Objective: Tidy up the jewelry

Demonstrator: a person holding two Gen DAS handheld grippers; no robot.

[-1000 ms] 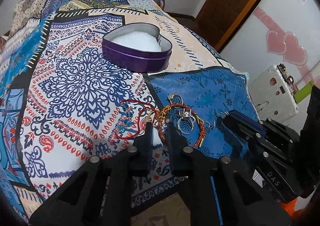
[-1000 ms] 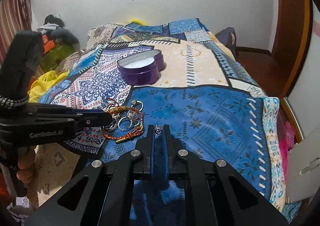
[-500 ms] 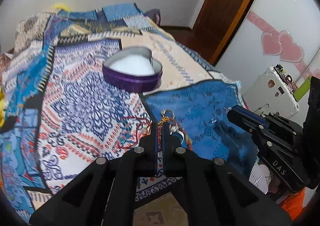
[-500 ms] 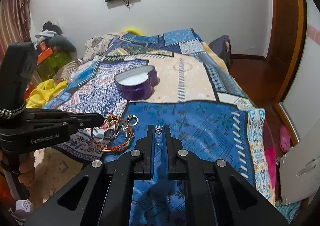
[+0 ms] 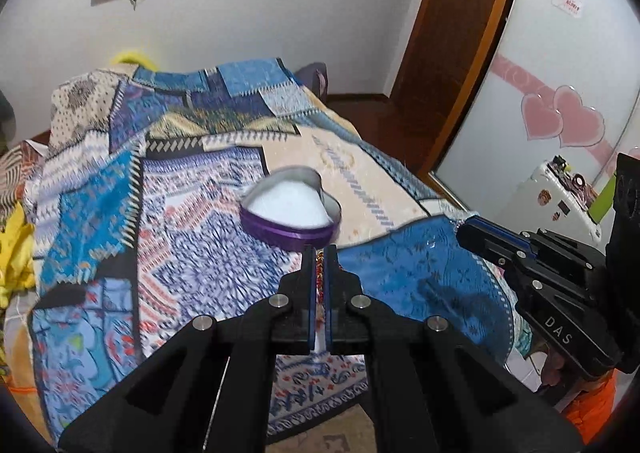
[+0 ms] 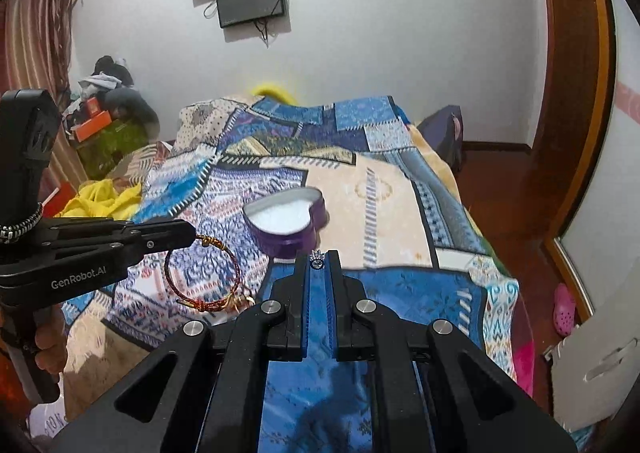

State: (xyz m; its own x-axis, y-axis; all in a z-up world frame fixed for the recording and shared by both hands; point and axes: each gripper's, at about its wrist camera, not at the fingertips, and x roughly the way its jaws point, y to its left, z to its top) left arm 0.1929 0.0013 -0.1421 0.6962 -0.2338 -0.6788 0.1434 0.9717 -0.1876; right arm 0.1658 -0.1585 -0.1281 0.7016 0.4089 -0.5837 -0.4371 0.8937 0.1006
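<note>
Left gripper (image 5: pixel 319 253) clenched on the red-and-gold braided thread bracelet (image 6: pixel 204 275), dangling as a loop off the fingertips, up in the air over the near left edge of the blue patchwork-print bedspread (image 6: pixel 400 189). Right gripper (image 6: pixel 319 257) pinched shut on a tiny silver ring with a sparkly stone (image 6: pixel 317 257), right at the tips, hovering above the blue patch near the bed's front edge. Purple heart-shaped tin with white padding inside (image 5: pixel 290 211) sitting open around the middle of the bed, just past both sets of tips, kinda blurry in both views.
</note>
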